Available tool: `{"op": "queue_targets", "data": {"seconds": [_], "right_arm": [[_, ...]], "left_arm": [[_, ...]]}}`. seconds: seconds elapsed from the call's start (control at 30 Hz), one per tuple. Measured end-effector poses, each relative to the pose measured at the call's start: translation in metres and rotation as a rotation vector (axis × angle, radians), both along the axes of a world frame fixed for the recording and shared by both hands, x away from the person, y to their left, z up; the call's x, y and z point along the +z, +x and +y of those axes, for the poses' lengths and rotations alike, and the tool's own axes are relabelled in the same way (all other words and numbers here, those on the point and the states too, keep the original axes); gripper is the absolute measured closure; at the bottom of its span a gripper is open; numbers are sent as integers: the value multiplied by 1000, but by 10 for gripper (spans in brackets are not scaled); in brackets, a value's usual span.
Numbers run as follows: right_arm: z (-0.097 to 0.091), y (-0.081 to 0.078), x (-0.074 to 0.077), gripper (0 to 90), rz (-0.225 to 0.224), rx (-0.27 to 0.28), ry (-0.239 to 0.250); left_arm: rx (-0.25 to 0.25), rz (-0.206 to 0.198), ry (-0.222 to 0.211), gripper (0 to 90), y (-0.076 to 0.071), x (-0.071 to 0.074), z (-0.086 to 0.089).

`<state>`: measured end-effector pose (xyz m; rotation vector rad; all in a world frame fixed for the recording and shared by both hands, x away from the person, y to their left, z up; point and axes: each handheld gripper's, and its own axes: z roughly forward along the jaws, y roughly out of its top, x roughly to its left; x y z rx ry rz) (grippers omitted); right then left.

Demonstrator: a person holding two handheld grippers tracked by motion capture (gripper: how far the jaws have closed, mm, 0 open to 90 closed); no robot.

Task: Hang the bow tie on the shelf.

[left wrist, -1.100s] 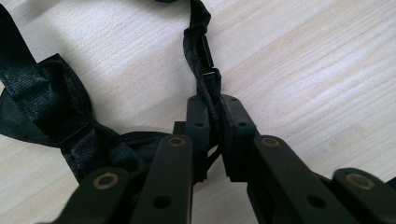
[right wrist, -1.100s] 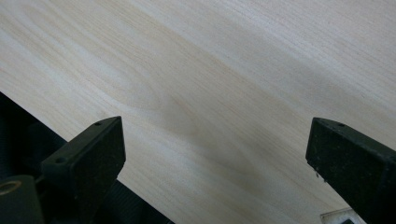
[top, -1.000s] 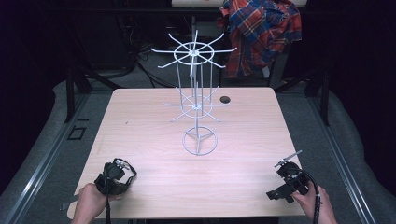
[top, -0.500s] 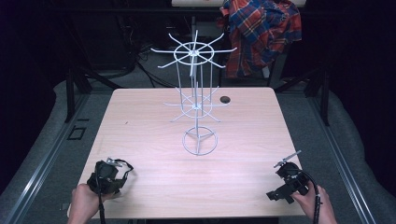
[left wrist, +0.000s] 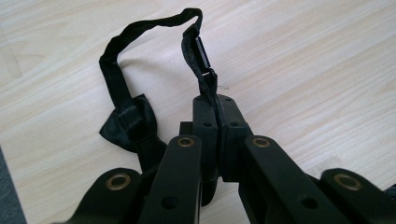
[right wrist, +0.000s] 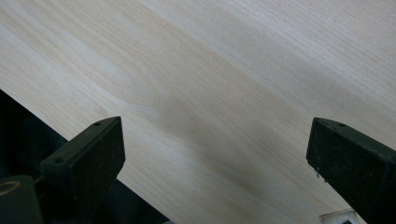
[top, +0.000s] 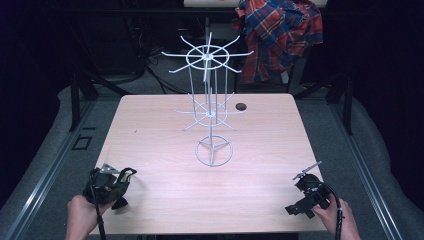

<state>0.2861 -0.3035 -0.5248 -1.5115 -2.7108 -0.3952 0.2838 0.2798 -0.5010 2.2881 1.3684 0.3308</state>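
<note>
A black bow tie [left wrist: 128,123] with a thin strap and buckle [left wrist: 200,49] lies on the wooden table [top: 260,145]. My left gripper [left wrist: 218,105] is shut on the strap just below the buckle, and the strap loops out in front of the jaws. In the high view the left gripper [top: 112,184] sits at the table's front left corner with the strap [top: 127,172] arching off it. My right gripper [top: 300,202] rests at the front right corner. Its jaws [right wrist: 215,140] stand wide open over bare wood, holding nothing.
A white wire display rack [top: 210,115] with two tiers of spoke hooks stands on a ring base [top: 214,151] mid-table. A small dark round spot [top: 241,106] lies behind it. A plaid shirt [top: 280,35] hangs beyond the far edge. Dark floor surrounds the table.
My left gripper has drifted left toward the front left corner, carrying the strap with it. The right gripper has stayed where it was.
</note>
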Motion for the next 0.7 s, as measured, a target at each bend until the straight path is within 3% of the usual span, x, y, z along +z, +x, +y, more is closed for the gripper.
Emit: {"op": "queue_targets", "data": {"seconds": [0.2, 0.43, 0.7], "right_arm": [[0, 0, 0, 40, 0, -1, -2], [-1, 0, 0, 40, 7, 5, 0], [0, 0, -1, 40, -16, 3, 9]], "left_arm": [[16, -24, -28, 881, -1, 6, 4], [23, -80, -71, 881, -5, 21, 8], [24, -123, -101, 881, -6, 33, 8]]}}
